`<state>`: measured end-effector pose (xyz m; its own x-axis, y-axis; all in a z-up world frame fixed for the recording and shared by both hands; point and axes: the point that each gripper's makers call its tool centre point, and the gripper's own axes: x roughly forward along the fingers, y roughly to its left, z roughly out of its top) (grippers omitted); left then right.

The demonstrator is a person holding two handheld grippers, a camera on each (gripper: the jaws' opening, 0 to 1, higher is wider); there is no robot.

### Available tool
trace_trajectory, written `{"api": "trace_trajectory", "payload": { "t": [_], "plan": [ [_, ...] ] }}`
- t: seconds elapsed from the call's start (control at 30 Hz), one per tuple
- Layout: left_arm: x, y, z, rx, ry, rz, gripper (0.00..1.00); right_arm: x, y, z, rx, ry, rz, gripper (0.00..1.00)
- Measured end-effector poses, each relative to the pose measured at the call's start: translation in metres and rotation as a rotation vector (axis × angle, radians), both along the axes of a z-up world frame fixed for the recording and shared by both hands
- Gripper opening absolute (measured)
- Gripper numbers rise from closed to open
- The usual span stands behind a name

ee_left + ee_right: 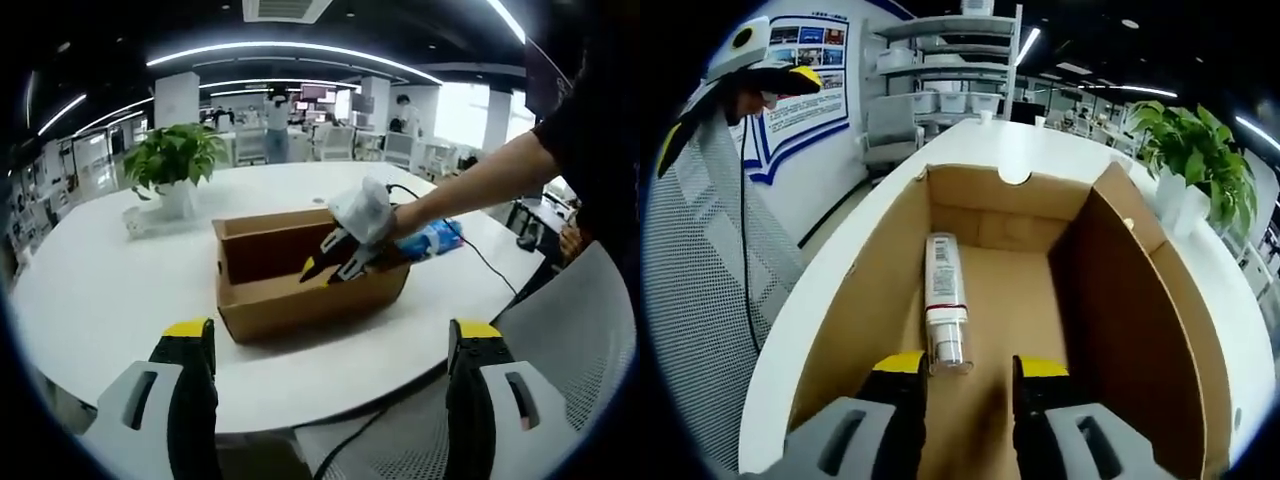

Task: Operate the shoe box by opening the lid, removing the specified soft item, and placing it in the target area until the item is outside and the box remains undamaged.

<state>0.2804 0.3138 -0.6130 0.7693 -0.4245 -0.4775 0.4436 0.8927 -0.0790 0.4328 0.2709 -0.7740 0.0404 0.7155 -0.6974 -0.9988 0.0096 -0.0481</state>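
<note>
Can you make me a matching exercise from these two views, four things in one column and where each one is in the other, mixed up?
Things:
1. tube
2. potted plant
3. right gripper
4. mesh chair

Places:
A. reaching into the open shoe box from above
B. standing on the white table, beyond the box
C. lying on the box floor along one side wall
D. beside the table, off its edge

Pairs: 1-C, 2-B, 3-A, 4-D
</note>
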Motion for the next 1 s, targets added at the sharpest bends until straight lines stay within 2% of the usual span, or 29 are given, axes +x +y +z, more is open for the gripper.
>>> {"api": "trace_trajectory", "payload": {
  "t": [0.2, 0.57, 1.0],
  "plan": [
    [0.0, 0.001, 0.0, -0.003, 0.001, 0.005, 0.94, -0.003, 0.003, -0.004, 0.007, -0.01, 0.034, 0.21],
    [0.0, 0.002, -0.001, -0.003, 0.005, 0.011, 0.94, -0.007, 0.002, -0.011, -0.008, -0.024, 0.063, 0.15],
    [0.001, 0.002, 0.0, -0.004, -0.002, 0.015, 0.94, -0.005, 0.002, 0.005, 0.03, -0.02, 0.034, 0.13]
  ]
}}
